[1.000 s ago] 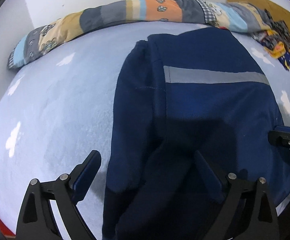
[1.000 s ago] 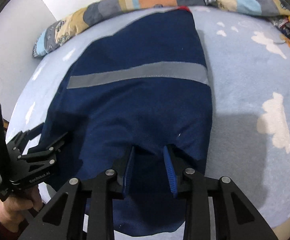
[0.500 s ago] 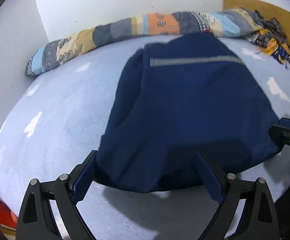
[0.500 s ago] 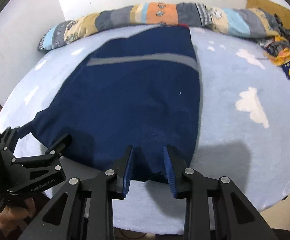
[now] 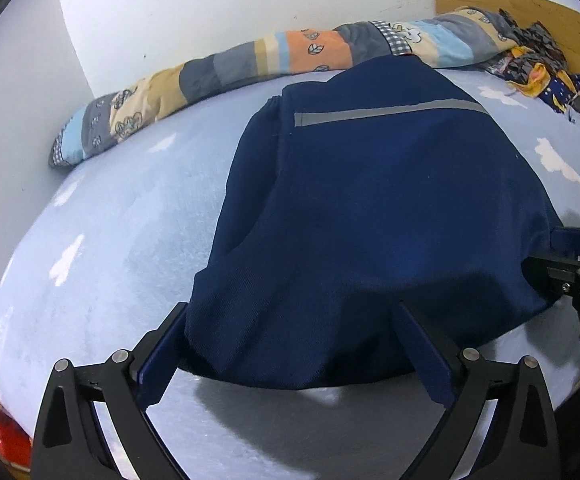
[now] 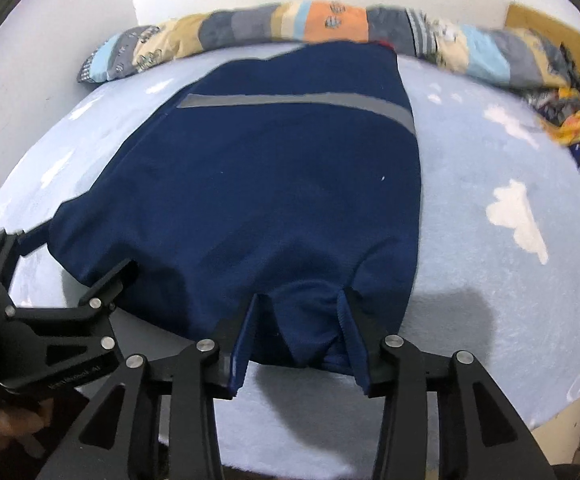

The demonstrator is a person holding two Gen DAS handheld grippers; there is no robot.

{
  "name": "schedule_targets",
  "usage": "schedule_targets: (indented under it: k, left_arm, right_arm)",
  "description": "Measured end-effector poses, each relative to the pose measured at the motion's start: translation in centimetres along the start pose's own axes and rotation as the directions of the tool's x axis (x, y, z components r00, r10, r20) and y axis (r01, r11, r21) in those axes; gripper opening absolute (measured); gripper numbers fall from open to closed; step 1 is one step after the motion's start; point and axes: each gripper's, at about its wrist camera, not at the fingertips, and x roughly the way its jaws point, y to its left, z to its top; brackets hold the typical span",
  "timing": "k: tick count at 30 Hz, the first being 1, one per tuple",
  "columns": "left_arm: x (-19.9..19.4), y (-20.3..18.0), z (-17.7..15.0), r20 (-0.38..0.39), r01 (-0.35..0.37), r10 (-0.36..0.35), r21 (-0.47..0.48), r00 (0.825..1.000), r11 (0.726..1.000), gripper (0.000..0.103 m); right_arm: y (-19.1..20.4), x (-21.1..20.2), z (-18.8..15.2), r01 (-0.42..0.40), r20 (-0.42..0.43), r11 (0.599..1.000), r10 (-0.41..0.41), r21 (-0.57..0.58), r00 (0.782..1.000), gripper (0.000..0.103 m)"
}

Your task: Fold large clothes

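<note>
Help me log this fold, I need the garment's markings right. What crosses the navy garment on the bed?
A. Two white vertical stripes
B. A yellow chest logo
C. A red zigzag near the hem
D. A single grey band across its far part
D: a single grey band runs across the far part of the navy garment, seen in both wrist views; no other marking shows on the cloth.

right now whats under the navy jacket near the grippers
The navy jacket lies on the light blue cloud-print sheet. Its near hem is lifted by both grippers, casting a shadow on the sheet. Whatever lies beneath the jacket's middle is covered.
</note>
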Motion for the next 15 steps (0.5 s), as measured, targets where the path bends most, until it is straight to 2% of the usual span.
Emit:
schedule_targets:
  k: [4, 11, 15]
  left_arm:
    - [0.1, 0.0, -0.4, 0.003, -0.006, 0.006, -0.015, 1.0, 1.0, 0.101]
    - [0.3, 0.2, -0.2, 0.003, -0.012, 0.013, -0.033, 1.0, 0.999, 0.103]
    - [0.3, 0.2, -0.2, 0.007, -0.019, 0.019, -0.035, 1.0, 0.999, 0.103]
  right_arm:
    - [1.1, -0.2, -0.7, 0.053, 0.044, 0.996, -0.05, -0.076, 0.998, 0.044]
    - [0.5, -1.1, -1.1, 0.028, 0.097, 0.998, -0.022, -0.057, 0.995, 0.044]
    - [-0.5, -2.8, -1.1, -0.013, 0.135, 1.0, 0.011, 0.012, 0.991, 0.046]
